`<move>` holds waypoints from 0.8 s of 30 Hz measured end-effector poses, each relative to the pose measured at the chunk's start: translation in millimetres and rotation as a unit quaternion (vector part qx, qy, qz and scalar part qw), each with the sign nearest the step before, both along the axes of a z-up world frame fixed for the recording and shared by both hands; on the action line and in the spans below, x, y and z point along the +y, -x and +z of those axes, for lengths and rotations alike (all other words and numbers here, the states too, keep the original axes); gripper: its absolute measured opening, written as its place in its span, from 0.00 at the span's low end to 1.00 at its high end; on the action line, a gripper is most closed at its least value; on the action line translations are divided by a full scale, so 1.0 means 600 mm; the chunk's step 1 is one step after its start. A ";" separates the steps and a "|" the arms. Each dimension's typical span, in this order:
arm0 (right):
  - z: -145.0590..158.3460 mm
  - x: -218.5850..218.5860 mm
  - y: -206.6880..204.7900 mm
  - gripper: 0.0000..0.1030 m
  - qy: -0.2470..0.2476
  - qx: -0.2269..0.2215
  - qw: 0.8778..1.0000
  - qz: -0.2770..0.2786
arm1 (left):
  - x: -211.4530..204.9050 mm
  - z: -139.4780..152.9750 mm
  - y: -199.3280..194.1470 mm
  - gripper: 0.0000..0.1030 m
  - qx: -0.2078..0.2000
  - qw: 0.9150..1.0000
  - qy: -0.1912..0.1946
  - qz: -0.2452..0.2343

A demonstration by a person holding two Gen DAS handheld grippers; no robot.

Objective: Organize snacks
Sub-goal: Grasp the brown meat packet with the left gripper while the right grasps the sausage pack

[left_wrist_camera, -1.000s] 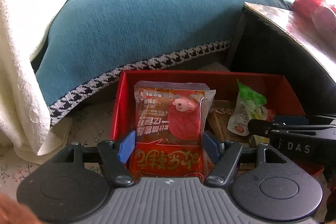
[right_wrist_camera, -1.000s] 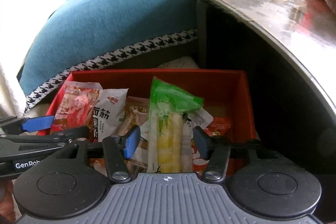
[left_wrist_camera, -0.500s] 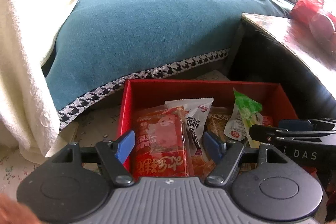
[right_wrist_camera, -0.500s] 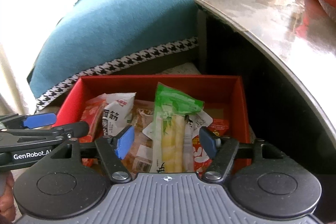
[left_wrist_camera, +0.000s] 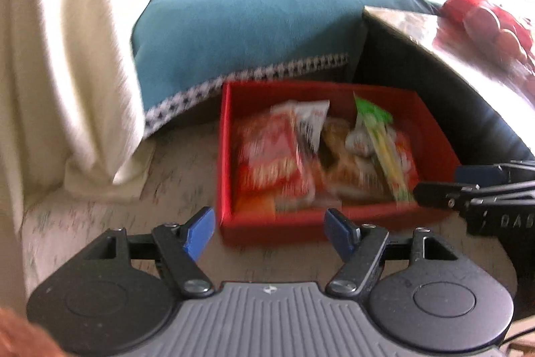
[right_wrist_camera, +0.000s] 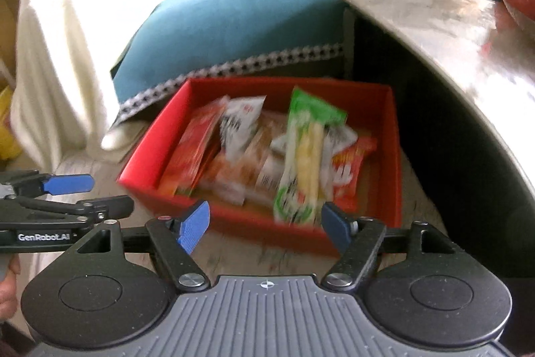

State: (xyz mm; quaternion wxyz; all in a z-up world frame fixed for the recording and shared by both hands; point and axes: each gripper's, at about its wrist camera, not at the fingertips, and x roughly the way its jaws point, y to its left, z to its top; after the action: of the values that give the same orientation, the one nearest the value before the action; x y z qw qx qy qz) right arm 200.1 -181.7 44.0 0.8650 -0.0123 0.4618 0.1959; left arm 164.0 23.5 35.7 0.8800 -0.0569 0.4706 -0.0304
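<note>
A red box [left_wrist_camera: 225,156] [right_wrist_camera: 396,156] sits on the floor in front of a sofa and holds several snack packets. A large red packet [left_wrist_camera: 271,156] [right_wrist_camera: 190,153] lies at its left. A green and yellow packet [left_wrist_camera: 381,139] [right_wrist_camera: 306,156] lies at its right. My left gripper [left_wrist_camera: 269,235] is open and empty, above the floor just short of the box's near wall. My right gripper [right_wrist_camera: 264,228] is open and empty, above the near wall. Each gripper shows at the edge of the other's view. Both views are blurred.
A teal sofa cover [left_wrist_camera: 250,19] with a houndstooth hem lies behind the box. A cream blanket [left_wrist_camera: 67,56] hangs at the left. A dark table with a shiny top [right_wrist_camera: 451,32] stands to the right, with red bags [left_wrist_camera: 485,19] on it.
Both grippers have drawn back and up from the box. The large red packet that stood between the left fingers now lies in the box, and the green packet lies free of the right fingers.
</note>
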 end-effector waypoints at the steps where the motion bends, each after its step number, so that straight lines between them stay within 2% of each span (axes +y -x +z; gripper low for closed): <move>1: 0.000 0.001 0.013 0.78 0.003 0.003 1.000 0.005 | 0.003 0.000 0.016 0.64 0.003 1.000 0.000 0.000; 8: -0.018 0.008 0.091 0.80 0.030 0.031 0.998 0.044 | 0.025 -0.026 0.127 0.64 0.045 0.999 -0.001 0.019; 12: -0.028 0.003 0.117 0.80 0.032 0.046 0.997 0.048 | 0.031 -0.047 0.173 0.64 0.076 0.997 0.000 0.032; 16: -0.032 -0.002 0.137 0.82 0.035 0.052 0.997 0.049 | 0.029 -0.075 0.198 0.64 0.110 0.993 0.011 0.032; 19: -0.031 -0.007 0.150 0.84 0.033 0.053 0.997 0.049 | 0.021 -0.096 0.208 0.65 0.131 0.991 -0.005 0.036; 22: -0.039 -0.008 0.159 0.84 0.037 0.058 0.996 0.056 | 0.017 -0.116 0.217 0.65 0.153 0.987 -0.002 0.036; 24: -0.046 -0.008 0.161 0.84 0.045 0.064 0.995 0.059 | 0.011 -0.119 0.225 0.64 0.144 0.989 -0.012 0.036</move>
State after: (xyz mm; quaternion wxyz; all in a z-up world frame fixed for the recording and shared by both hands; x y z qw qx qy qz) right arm 103.7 -186.3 16.4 0.8192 -0.0658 0.5230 0.2262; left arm 28.7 30.3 -35.8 0.8041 -0.0671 0.5905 0.0155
